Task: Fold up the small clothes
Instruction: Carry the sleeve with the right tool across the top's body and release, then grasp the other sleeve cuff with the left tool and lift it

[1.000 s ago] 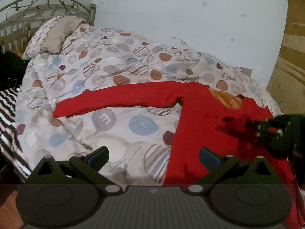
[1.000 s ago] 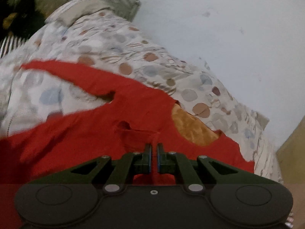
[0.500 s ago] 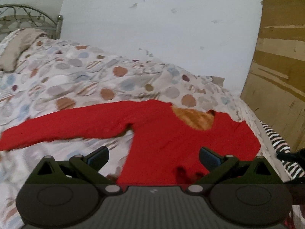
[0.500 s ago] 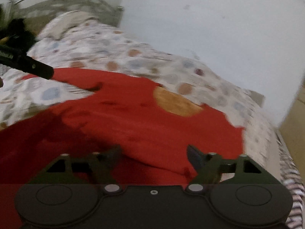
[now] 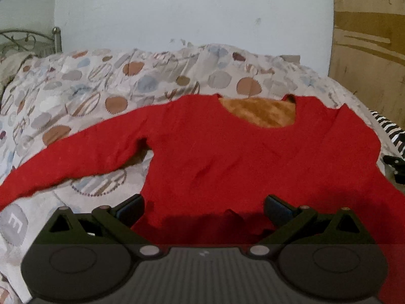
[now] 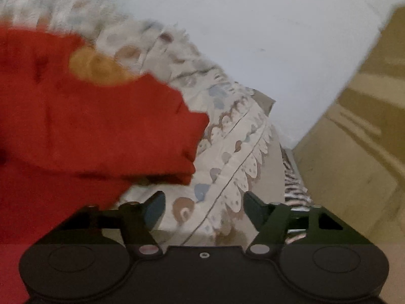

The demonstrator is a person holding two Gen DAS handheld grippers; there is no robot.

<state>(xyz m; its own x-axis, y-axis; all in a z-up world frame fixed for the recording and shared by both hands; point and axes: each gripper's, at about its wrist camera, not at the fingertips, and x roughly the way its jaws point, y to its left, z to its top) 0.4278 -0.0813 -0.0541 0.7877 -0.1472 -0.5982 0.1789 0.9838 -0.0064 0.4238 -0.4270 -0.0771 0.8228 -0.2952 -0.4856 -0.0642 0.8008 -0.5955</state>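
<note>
A red long-sleeved sweater (image 5: pixel 240 152) with an orange inner lining at the neck lies flat on the bed, collar toward the wall. One sleeve (image 5: pixel 76 159) stretches out to the left. My left gripper (image 5: pixel 203 209) is open and empty above the sweater's near hem. My right gripper (image 6: pixel 203 211) is open and empty over the bedspread, just right of the sweater's folded-in right edge (image 6: pixel 164 136). The right wrist view is blurred. A dark bit of the right gripper (image 5: pixel 395 166) shows at the left view's right edge.
The bed has a bedspread (image 5: pixel 126 81) with coloured circles. A white wall (image 5: pixel 189 7) is behind it. A metal headboard (image 5: pixel 25 38) is at the far left. A wooden panel (image 5: pixel 369 38) stands on the right. A striped cloth (image 5: pixel 389 129) lies at the bed's right side.
My right gripper let go of the sweater, opened and swung right, off the cloth. My left gripper moved right to face the sweater's body.
</note>
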